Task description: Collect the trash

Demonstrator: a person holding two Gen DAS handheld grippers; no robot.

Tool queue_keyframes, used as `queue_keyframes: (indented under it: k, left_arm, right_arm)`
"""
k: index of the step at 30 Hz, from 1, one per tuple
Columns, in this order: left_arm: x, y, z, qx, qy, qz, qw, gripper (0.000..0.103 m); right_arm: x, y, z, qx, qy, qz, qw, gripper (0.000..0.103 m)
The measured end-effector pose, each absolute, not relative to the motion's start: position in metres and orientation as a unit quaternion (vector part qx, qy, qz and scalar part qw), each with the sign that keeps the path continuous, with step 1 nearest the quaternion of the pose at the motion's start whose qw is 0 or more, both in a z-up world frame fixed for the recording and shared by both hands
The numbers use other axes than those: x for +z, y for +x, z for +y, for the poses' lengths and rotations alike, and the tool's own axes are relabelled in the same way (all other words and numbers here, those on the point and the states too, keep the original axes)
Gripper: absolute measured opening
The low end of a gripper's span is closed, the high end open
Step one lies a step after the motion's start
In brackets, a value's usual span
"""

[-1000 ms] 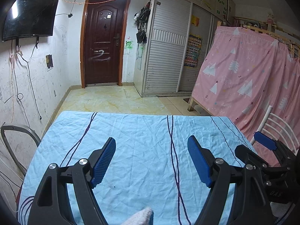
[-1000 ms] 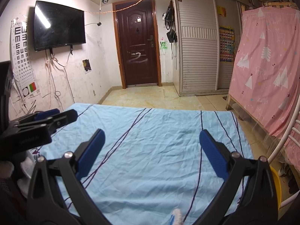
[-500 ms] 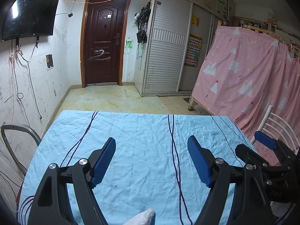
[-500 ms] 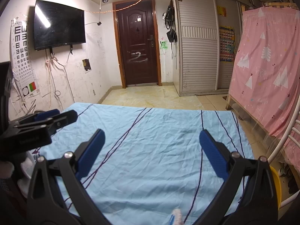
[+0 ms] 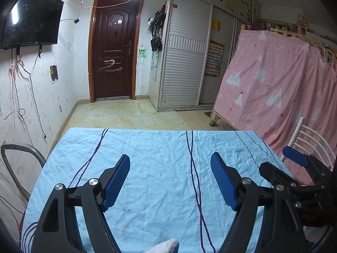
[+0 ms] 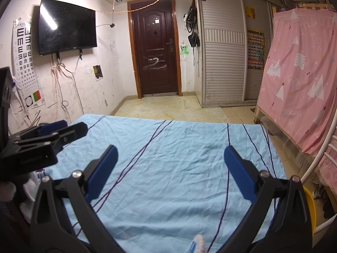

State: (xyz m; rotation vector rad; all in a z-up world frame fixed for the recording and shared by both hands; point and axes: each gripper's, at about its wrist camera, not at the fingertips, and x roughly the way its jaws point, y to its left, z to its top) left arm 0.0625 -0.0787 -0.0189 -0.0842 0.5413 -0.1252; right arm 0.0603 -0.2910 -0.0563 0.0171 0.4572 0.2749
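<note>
Both your grippers hang over the blue cloth with nothing in them.

Your left gripper (image 5: 169, 179) and right gripper (image 6: 169, 169) each hold their jaws spread wide, only the wrinkled striped tablecloth (image 5: 160, 164) between and ahead of them. No trash shows between either pair of jaws.

A light blue striped cloth (image 5: 160, 168) covered the counter. Beyond it stood a dark brown door (image 5: 114, 57), a wall-mounted television (image 6: 67, 26), a white slatted wardrobe (image 5: 185, 71) and a pink curtain (image 5: 273, 88).
</note>
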Motion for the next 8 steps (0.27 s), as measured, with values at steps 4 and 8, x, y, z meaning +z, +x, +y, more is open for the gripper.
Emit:
queue_keyframes:
  k: [4,8]
  left_arm:
    - [-0.019,0.0625,-0.0803,-0.064,-0.039,0.27,0.96,0.07]
    - [-0.0199,0.0628,-0.0803,-0.064,-0.042,0.274,0.959,0.07]
  right_arm:
    - [-0.0567,0.0604,-0.2931,0.136,0.008,0.227,0.964,0.097]
    - [-0.0577,0.0603,-0.2961,0.134,0.009,0.23,0.964,0.097]
